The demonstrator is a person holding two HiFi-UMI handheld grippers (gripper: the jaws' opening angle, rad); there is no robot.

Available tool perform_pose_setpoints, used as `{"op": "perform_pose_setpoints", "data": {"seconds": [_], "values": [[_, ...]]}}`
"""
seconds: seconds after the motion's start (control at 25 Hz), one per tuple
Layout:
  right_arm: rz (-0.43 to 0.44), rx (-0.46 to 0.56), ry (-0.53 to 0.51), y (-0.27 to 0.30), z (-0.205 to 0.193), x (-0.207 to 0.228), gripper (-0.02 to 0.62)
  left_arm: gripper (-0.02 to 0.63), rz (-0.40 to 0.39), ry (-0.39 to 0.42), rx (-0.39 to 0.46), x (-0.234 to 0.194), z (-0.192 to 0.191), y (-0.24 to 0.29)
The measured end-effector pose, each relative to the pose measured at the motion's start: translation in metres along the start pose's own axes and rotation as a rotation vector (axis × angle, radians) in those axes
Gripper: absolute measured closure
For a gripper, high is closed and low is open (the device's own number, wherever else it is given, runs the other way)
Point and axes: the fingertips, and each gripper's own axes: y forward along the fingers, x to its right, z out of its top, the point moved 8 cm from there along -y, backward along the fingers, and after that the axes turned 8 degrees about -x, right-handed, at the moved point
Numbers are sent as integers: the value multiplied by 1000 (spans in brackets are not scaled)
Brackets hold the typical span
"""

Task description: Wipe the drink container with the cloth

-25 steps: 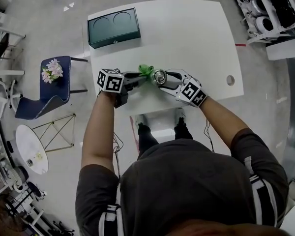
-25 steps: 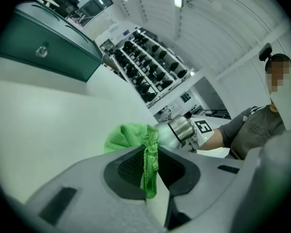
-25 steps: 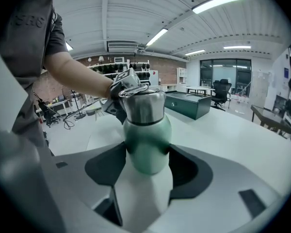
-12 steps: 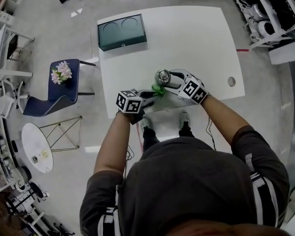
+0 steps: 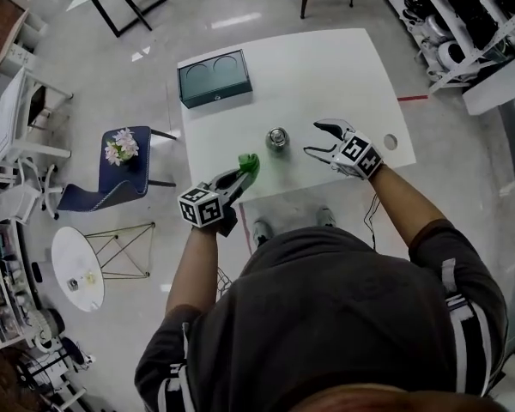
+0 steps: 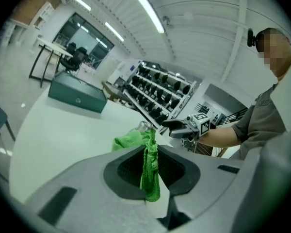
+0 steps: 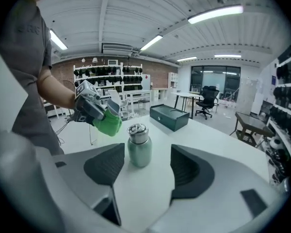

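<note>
Head view: the bottle (image 5: 278,137) stands upright and unheld on the white tabletop (image 5: 326,67). The left claw (image 5: 239,176), carrying the green cloth (image 5: 248,162), is on one side and the right claw (image 5: 314,139) on the other; neither touches it. Left gripper view: the jaws are clamped on a thin fold, which hard rubbing could pull loose. Right gripper view: the jaws are wide and have just been opening, with nothing between the pads and the bottle ahead of the gap. A wipe now would likely push or topple the unsteadied bottle.

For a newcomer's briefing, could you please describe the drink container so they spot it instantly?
On the white rectangular table, look towards the near edge. The pale green metal bottle with a steel lid stands upright, unlike the flat dark green box beyond.
</note>
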Motion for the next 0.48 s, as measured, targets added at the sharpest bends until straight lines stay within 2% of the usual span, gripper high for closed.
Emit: {"op": "perform_pose_setpoints", "data": {"seconds": [0.24, 0.48], "values": [[-109, 203, 86, -82, 30, 23, 387, 558, 97, 170, 201, 41, 62, -36], [-210, 425, 231, -150, 50, 38, 539, 558, 164, 296, 406, 83, 114, -67]]}}
